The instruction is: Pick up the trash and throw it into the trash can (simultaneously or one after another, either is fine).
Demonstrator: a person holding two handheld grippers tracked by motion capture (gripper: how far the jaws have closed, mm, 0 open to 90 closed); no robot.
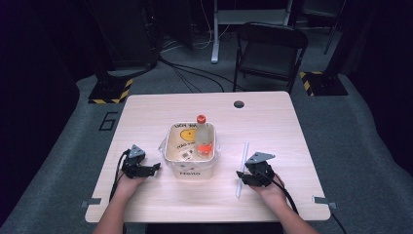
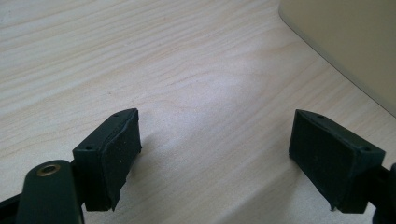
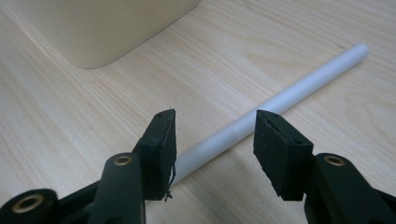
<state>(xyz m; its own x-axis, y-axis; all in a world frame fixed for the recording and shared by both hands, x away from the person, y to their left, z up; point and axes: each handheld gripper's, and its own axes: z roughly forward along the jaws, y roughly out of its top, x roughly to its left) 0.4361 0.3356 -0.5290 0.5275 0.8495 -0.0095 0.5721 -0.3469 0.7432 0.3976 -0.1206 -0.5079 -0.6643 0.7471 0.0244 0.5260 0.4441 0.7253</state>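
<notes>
white tube [image 3: 280,100] lies btwn right tool [image 3: 215,140] jaws, spread apart, not clamped.

The table [image 1: 146,112] is pale wood with a fine grain, and at its twelve o'clock edge sits a dark round hole [image 1: 238,104]. The cream tub [image 1: 191,171] carries dark lettering on its front and a yellow patch with black marks inside; at its two o'clock corner the clear bottle [image 1: 204,136] has an orange cap and an orange-red label band. The straw [image 3: 285,97] is plain white, both grippers [image 1: 141,168] [image 1: 254,176] are black with grey top plates, and at eleven and one o'clock the floor stands show yellow-and-black stripes [image 1: 117,92].
</notes>
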